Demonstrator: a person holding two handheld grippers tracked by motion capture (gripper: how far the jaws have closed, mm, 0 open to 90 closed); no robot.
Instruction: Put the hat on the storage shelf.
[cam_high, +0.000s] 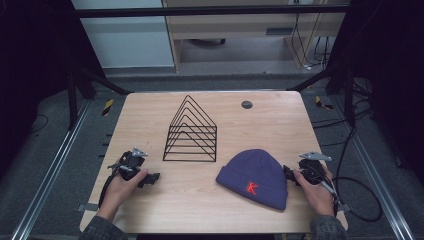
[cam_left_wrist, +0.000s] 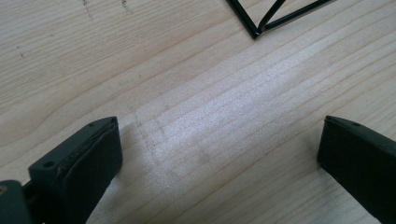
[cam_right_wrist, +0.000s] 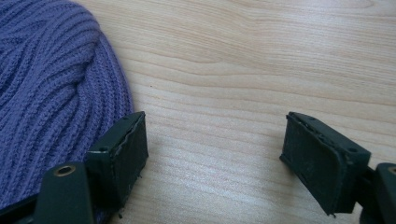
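Observation:
A purple knitted beanie (cam_high: 255, 177) with a red letter K lies flat on the wooden table (cam_high: 200, 205) at the front right. My right gripper (cam_high: 289, 173) rests on the table just right of the beanie, open; in the right gripper view (cam_right_wrist: 215, 140) bare wood lies between its jaws and the beanie's ribbed knit (cam_right_wrist: 51, 93) sits against the left jaw. A black wire rack (cam_high: 191, 132) with triangular dividers stands at the table's centre. My left gripper (cam_high: 151, 178) lies at the front left, open over bare wood (cam_left_wrist: 219, 140), with a corner of the rack (cam_left_wrist: 261, 23) farther ahead.
A small dark round grommet (cam_high: 246, 104) sits in the tabletop at the back right. A hand holds each gripper near the front edge, and cables trail off both sides. Dark floor and metal frame rails surround the table.

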